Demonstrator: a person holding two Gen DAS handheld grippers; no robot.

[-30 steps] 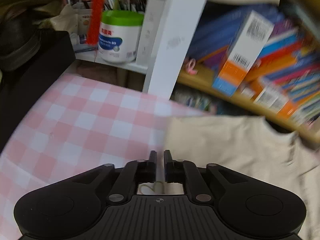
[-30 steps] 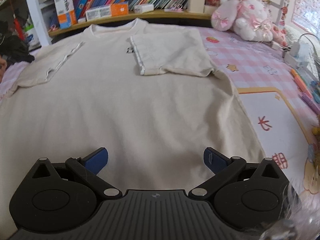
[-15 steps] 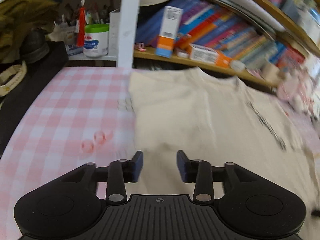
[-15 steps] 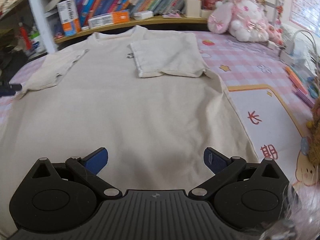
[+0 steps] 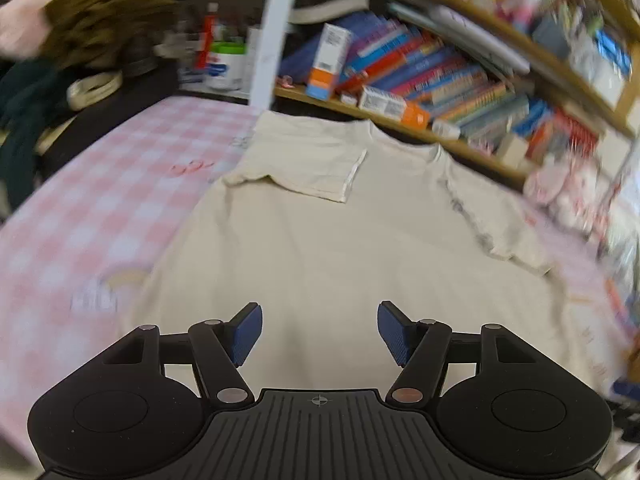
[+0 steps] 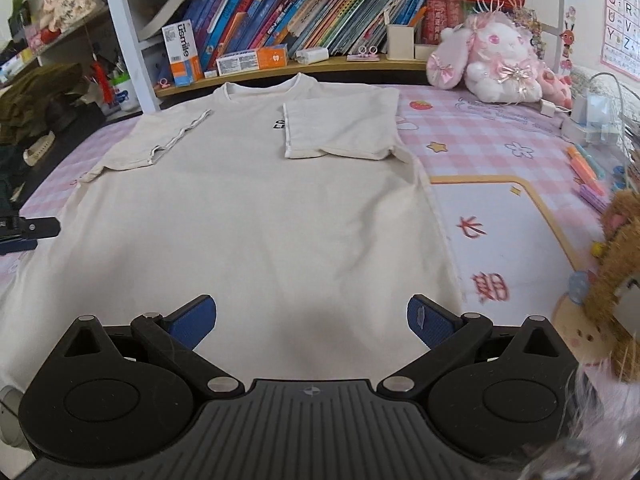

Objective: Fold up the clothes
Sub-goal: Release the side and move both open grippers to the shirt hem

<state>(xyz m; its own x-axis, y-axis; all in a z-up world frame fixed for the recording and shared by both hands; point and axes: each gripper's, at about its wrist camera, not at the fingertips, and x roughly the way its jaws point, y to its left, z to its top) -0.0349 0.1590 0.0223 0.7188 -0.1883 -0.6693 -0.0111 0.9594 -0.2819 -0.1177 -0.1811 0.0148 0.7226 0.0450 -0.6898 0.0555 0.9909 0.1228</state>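
T-shirt (image 6: 248,216) hem hidden below the right jaws. Left gripper (image 6: 24,232) cut off at frame edge. Bookshelf (image 5: 460,80) beyond left jaws blurred, titles unreadable.

Bright even indoor light, soft shadow on shirt (image 6: 248,216) by right gripper (image 6: 312,320); left view motion-blurred esp. shelf (image 5: 460,92) & edges, right view sharp, fisheye bending both.

A book-crammed wooden shelf (image 6: 304,68) runs behind the pink checked tablecloth (image 6: 480,136), daylight bright.
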